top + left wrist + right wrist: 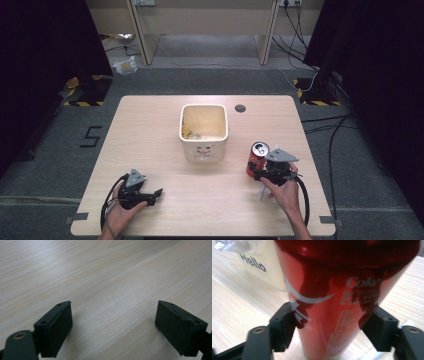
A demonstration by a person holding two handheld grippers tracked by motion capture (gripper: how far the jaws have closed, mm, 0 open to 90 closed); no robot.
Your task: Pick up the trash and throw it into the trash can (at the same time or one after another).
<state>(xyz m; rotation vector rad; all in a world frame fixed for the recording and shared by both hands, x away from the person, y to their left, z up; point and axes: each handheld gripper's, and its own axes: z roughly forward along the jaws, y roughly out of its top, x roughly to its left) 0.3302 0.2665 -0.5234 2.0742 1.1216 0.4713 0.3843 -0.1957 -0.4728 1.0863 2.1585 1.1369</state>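
A red cola can (258,158) stands upright on the wooden table (150,130), to the right of a cream bin (204,148). My right gripper (256,173) reaches it from the near side, held by a hand. In the right gripper view the can (332,302) sits between the two black jaws of this gripper (328,326), and both pads press on its lower sides. At the front left my left gripper (156,196) rests low over the table in the other hand. Its jaws stand wide apart (113,322) over bare wood.
The cream bin holds some scraps and carries the word Hello on its wall (254,263). A small round hole (240,108) sits in the table's far right part. Dark curtains, cables and desk legs lie beyond the table's far edge.
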